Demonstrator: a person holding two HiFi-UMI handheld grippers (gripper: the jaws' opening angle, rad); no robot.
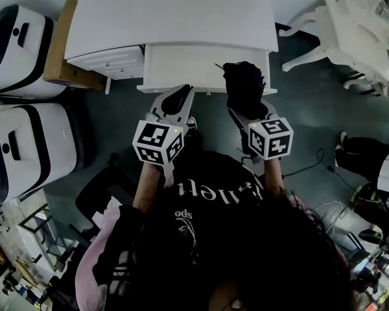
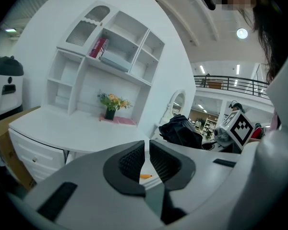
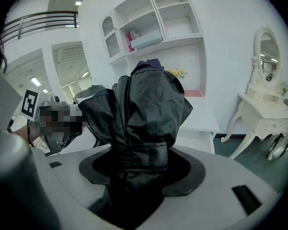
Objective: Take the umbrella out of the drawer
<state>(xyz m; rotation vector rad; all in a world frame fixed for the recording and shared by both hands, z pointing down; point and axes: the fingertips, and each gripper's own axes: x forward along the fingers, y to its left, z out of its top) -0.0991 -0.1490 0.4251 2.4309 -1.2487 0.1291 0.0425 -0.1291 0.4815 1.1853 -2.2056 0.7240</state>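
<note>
Looking nearly done: your right gripper [image 3: 139,162] has its jaws pinching the black folded fabric umbrella [image 3: 144,104], up above the open white drawer [image 1: 181,67]. Left gripper [image 2: 146,159] jaws pressed together, empty. Just carry it clear of the drawer.

Umbrella [image 3: 144,104]: black cloth, creased, faintly sheeny. Bench [image 1: 175,18]: smooth, semi-matt painted finish. Left hand-held gripper [image 2: 147,145]: matt grey plastic; ribbing seen on black pads [image 2: 132,159]. Box [image 1: 61,50]: brown cardboard.

The black umbrella [image 3: 144,104] has its lower end buried between the jaws of the right hand-held gripper [image 3: 141,164], so its handle is unseen. Below-left of the umbrella, an orange speck [image 2: 145,176] between the jaws of the left hand-held gripper [image 2: 147,150] is too small to identify. The umbrella covers the front right part of the drawer [image 1: 181,67].
</note>
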